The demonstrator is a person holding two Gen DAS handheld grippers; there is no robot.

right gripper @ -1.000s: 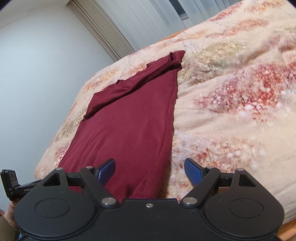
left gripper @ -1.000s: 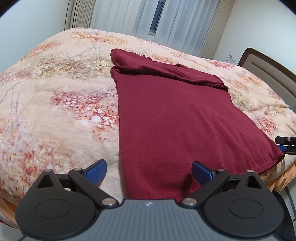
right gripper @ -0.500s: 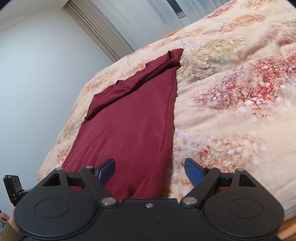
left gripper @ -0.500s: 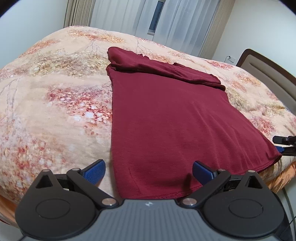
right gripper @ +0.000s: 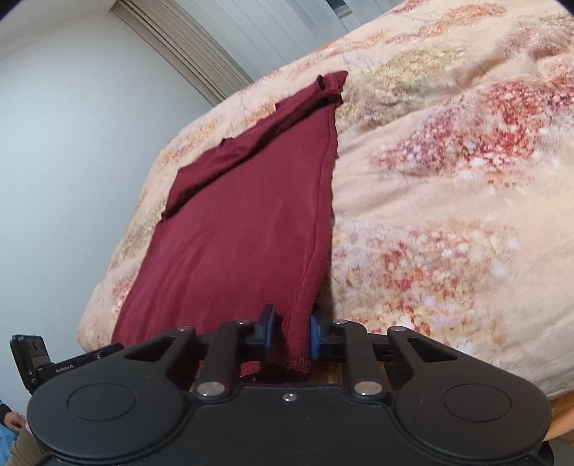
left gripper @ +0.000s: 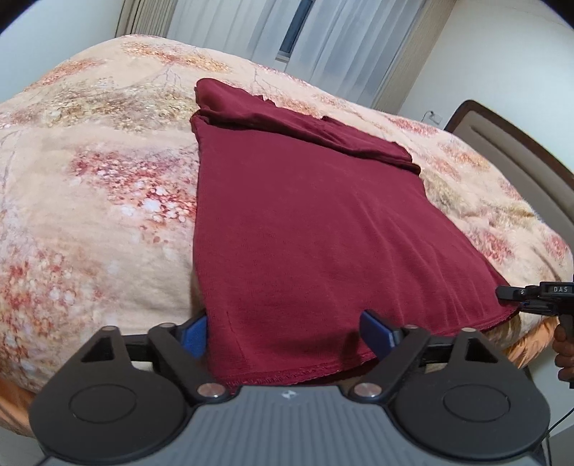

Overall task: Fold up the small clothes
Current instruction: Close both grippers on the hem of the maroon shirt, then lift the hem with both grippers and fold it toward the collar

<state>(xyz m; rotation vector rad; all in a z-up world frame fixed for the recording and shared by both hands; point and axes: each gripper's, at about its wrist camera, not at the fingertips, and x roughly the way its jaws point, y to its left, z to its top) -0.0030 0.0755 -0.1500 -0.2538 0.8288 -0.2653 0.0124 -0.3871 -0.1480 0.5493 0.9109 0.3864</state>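
Observation:
A dark red shirt (left gripper: 308, 222) lies flat on the bed, its far end folded over. My left gripper (left gripper: 287, 333) is open, its blue fingers (left gripper: 376, 328) on either side of the shirt's near left hem corner. My right gripper (right gripper: 290, 337) is shut on the shirt's near right hem corner (right gripper: 294, 344), the cloth pinched between the blue pads. The shirt also shows in the right wrist view (right gripper: 244, 229). The right gripper also shows at the right edge of the left wrist view (left gripper: 534, 297).
The bed has a floral beige blanket (left gripper: 89, 200) with an orange sheet edge below. A brown headboard (left gripper: 516, 157) stands at the right. White curtains (left gripper: 323, 32) hang behind the bed. The left gripper's body shows low left in the right wrist view (right gripper: 39, 362).
Both grippers have moved forward onto the shirt's near hem. The right gripper has closed on the right hem corner. The left gripper stays open.

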